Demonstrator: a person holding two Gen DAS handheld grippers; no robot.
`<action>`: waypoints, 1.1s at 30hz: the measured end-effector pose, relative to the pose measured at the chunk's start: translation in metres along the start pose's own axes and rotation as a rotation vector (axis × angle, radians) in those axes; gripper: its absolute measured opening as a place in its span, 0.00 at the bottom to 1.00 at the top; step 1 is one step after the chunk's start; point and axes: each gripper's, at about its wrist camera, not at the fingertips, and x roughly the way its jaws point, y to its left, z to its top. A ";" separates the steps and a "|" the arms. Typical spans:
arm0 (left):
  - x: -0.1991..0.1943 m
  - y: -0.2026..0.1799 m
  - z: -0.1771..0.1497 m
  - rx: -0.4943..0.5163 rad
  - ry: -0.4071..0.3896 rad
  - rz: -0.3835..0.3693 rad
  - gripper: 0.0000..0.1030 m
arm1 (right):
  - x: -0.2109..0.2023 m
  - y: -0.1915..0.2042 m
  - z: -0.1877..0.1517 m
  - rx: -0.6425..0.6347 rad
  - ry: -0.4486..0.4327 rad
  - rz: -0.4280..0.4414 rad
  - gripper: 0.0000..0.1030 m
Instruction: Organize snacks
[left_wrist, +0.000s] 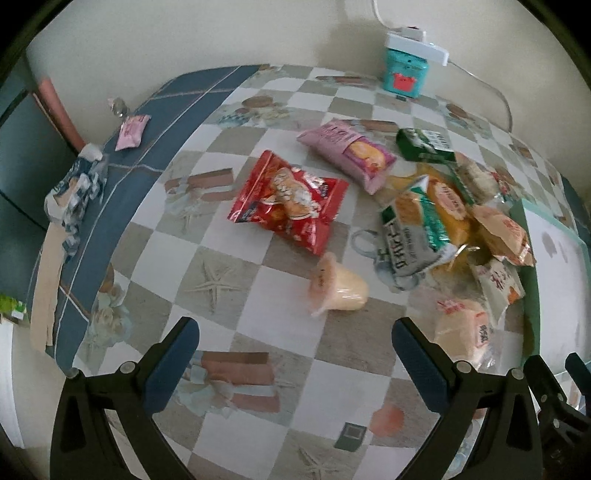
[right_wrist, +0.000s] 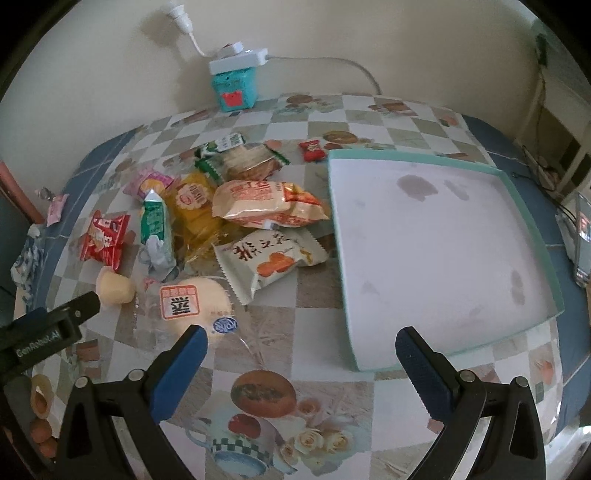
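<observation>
Left wrist view shows your left tool (left_wrist: 295, 354) spread wide and empty, the jelly cup (left_wrist: 338, 286) just ahead, lying on its side, long axis crosswise. Your right tool (right_wrist: 301, 354), likewise agape and empty, sits nearer the round bun packet (right_wrist: 192, 304) and the tray (right_wrist: 532, 221) on the worktop (right_wrist: 277, 288).

Orange packet (left_wrist: 448, 210) half buried; phone (right_wrist: 583, 240) cut off.

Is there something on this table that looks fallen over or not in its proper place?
Yes. The jelly cup lies on its side instead of upright. The snacks sit in a loose, overlapping heap beside the tray, which holds none. One pink packet lies apart near the table edge.
</observation>
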 end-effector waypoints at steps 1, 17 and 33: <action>0.002 0.002 0.000 -0.005 0.005 -0.003 1.00 | 0.002 0.002 0.001 -0.006 0.003 0.000 1.00; 0.023 0.019 0.012 -0.031 0.041 -0.038 1.00 | 0.030 0.040 0.015 -0.080 0.072 0.079 1.00; 0.046 0.025 0.023 -0.043 0.091 -0.123 1.00 | 0.059 0.069 0.016 -0.126 0.154 0.169 0.99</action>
